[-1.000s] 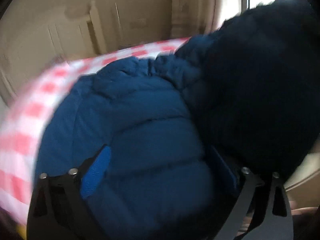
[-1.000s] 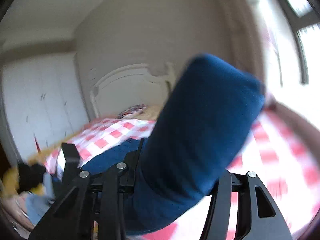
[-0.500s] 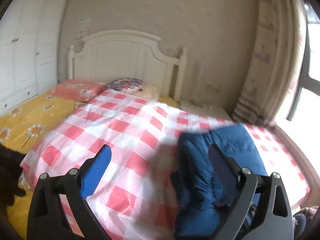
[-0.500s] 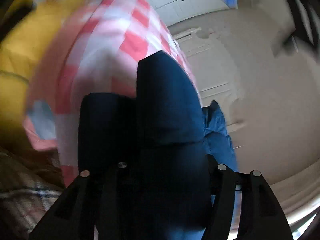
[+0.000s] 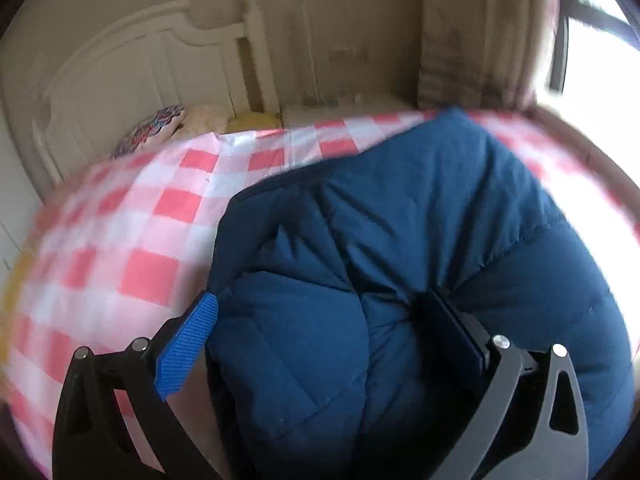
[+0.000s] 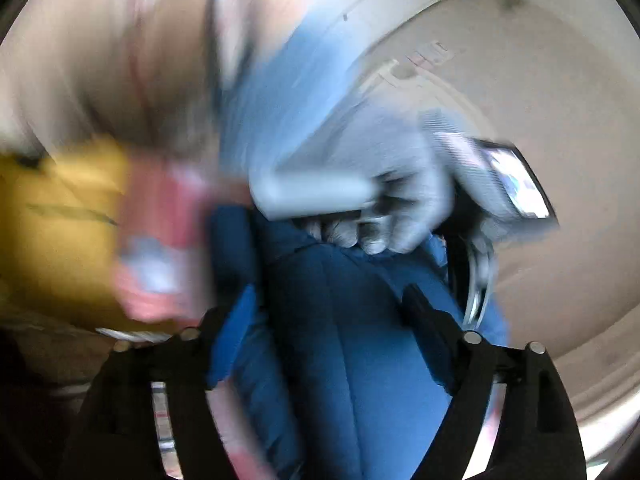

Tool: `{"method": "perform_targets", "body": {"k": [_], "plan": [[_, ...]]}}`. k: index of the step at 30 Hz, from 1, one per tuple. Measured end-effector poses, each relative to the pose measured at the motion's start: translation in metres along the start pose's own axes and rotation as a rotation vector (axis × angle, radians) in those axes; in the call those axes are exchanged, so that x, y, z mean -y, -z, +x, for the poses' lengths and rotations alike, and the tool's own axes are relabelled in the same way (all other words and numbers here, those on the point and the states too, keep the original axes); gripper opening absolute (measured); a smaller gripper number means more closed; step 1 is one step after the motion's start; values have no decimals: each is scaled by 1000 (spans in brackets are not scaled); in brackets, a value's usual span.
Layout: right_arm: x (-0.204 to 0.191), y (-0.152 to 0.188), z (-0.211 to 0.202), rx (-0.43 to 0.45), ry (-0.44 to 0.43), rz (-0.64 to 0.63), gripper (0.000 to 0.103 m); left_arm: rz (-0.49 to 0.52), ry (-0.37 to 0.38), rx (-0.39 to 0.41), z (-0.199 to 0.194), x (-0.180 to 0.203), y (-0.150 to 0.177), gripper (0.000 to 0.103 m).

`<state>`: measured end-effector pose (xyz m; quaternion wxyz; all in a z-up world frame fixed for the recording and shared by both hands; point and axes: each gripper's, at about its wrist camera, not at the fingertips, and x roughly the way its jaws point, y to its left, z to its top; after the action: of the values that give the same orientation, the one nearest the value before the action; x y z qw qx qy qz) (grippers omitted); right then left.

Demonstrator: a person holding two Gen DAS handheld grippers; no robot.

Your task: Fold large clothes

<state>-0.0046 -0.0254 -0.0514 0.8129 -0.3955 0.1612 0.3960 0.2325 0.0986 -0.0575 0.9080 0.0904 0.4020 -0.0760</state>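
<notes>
A dark blue puffer jacket (image 5: 400, 240) lies bunched on the red-and-white checked bed cover (image 5: 132, 240). My left gripper (image 5: 320, 340) hangs over its near end, jaws opening and very wide. A bulge of the jacket sits between the blue left pad (image 5: 188, 348) and the dark right pad (image 5: 452, 336). The right wrist view is badly blurred. There my right gripper (image 6: 332, 320) is opening, with jacket fabric (image 6: 360, 380) still filling the gap. A grey-gloved hand (image 6: 400, 184) holds the other tool just beyond.
The white headboard (image 5: 132, 64) and pillows (image 5: 156, 128) are at the far left. A curtain (image 5: 472, 32) and a bright window (image 5: 592, 40) stand to the right. Yellow bedding (image 6: 60, 240) shows blurred on the left of the right wrist view.
My left gripper swung from the bare checked cover back over the jacket, which now bulges between its fingers. The right jaws have spread wider around the fabric, and a gloved hand has come into view.
</notes>
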Motion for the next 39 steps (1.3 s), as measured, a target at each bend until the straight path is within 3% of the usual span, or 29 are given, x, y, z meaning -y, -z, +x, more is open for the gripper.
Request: {"method": "perform_targets", "body": {"k": [2, 7, 11, 14, 15, 17, 18, 23, 27, 29, 32, 35, 39], "plan": [[37, 14, -35, 87, -72, 153, 79, -28, -32, 33, -7, -5, 9, 101], [159, 38, -58, 177, 48, 468, 79, -27, -119, 80, -19, 1, 19, 101], [270, 58, -11, 146, 95, 721, 77, -30, -116, 74, -21, 0, 15, 101], [312, 68, 38, 86, 60, 829, 76, -35, -110, 72, -25, -2, 14, 101], [321, 75, 70, 23, 27, 864, 76, -35, -109, 71, -25, -2, 14, 101], [309, 86, 137, -192, -87, 856, 78, -37, -107, 71, -24, -4, 15, 101], [288, 89, 155, -261, -92, 809, 78, -52, -123, 70, -24, -6, 15, 101], [282, 98, 154, -305, -58, 783, 78, -114, -45, 18, -14, -21, 15, 101], [275, 98, 145, -282, -39, 826, 79, -120, -38, 15, -16, -22, 16, 101], [270, 99, 140, -277, -27, 863, 88, -141, -57, 7, -21, -26, 19, 101], [262, 115, 119, -253, -110, 970, 92, -185, -64, -14, -38, -36, 32, 101], [254, 136, 83, -198, -205, 1072, 94, -280, 61, -75, -49, -55, 55, 101], [222, 172, 52, -167, -474, 1221, 95, -428, 340, -177, -50, -77, 96, 101]]}}
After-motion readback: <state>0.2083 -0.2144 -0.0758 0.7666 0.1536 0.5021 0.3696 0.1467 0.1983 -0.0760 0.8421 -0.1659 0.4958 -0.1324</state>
